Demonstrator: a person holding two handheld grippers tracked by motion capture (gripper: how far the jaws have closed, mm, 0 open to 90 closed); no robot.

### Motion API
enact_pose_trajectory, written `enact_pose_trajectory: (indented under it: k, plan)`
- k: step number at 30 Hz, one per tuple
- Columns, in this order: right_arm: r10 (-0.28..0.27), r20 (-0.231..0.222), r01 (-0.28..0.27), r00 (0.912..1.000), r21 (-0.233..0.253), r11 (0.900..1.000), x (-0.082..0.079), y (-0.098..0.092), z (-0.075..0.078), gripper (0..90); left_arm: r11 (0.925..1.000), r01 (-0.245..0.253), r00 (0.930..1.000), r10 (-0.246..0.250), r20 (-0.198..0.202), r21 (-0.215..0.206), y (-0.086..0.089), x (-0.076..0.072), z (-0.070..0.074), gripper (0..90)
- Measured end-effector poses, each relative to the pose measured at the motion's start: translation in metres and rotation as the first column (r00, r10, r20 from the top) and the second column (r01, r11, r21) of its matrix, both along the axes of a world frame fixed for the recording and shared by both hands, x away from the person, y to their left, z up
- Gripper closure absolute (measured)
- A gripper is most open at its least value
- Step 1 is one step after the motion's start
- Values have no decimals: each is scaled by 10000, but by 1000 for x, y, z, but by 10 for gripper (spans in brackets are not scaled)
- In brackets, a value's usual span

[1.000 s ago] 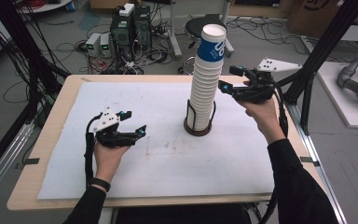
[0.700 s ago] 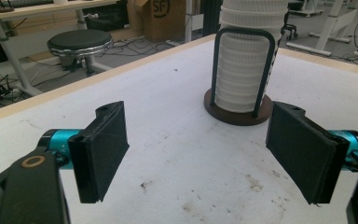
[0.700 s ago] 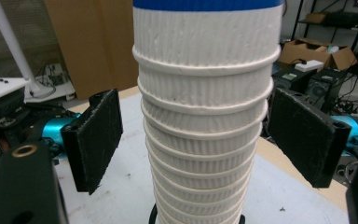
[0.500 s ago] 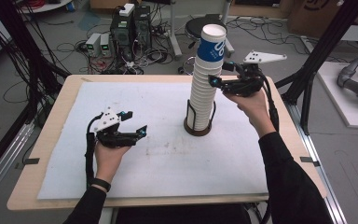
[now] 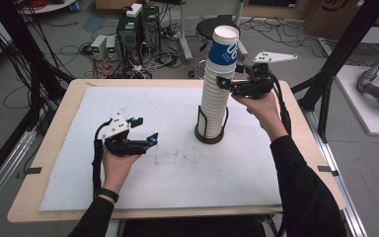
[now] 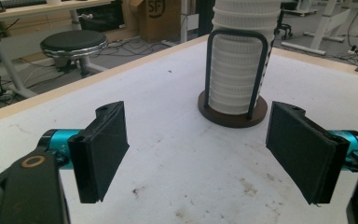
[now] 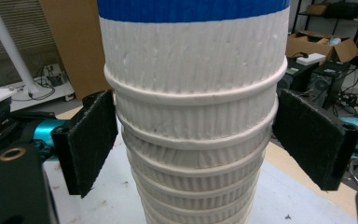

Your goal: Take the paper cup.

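A tall stack of ribbed white paper cups (image 5: pixel 211 101) stands in a black wire holder with a round brown base (image 5: pixel 210 137) on the white mat. The top cup (image 5: pixel 224 47) has a blue band. My right gripper (image 5: pixel 222 82) is up near the top of the stack, open, with one jaw on each side of the upper cups (image 7: pixel 193 107). Its pads (image 7: pixel 87 140) stand close to the cup rims; I cannot tell whether they touch. My left gripper (image 5: pixel 145 129) hovers low over the mat, left of the holder, open and holding nothing. Beyond its jaws I see the stack (image 6: pixel 240 56).
The white mat (image 5: pixel 143 98) covers most of the wooden table (image 5: pixel 54 123) and has faint stains near its middle. Behind the table are a round stool (image 5: pixel 217 24), computer boxes (image 5: pixel 138 24) and floor cables. Black frame posts (image 5: pixel 340 54) stand to the right.
My right gripper has moved left and a little up, from beside the stack to having its jaws around the upper cups. The left gripper and the stack have stayed put.
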State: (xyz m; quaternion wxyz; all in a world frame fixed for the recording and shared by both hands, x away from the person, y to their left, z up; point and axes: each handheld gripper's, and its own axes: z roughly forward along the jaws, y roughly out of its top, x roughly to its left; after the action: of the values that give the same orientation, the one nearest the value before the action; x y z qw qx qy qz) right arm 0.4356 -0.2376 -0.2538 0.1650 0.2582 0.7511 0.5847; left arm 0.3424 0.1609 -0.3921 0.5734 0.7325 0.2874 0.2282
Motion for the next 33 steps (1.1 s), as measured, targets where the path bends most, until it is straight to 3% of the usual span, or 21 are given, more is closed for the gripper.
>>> enact_pose_trajectory:
  k: [6,11,15,21,24,28,33]
  plan:
    - [17,79,-17,10000,-31,10000,1,0,0,140,9994,347,9994,-346,36,-77,-8,3,13,206]
    - [28,110,-28,9999,-43,10000,1,1,-1,142,9968,787,9968,-789,-100,-141,-20,4,38,205]
    - [36,121,-36,9999,-43,10000,1,0,0,143,9954,934,9956,-936,-78,-192,-26,7,50,205]
    - [13,127,-12,9999,-98,10000,0,0,0,144,9911,1247,9920,-1254,-117,-467,-38,16,80,206]
    - [0,140,1,9999,-97,10000,0,0,0,144,9877,1391,9903,-1389,85,-713,-46,23,102,206]
    - [-10,140,12,9999,-112,9999,0,0,0,145,9848,1471,9891,-1467,117,-928,-51,30,116,206]
    - [-13,174,16,9998,-149,9999,0,1,0,146,9835,1570,9876,-1561,167,-904,-62,40,139,206]
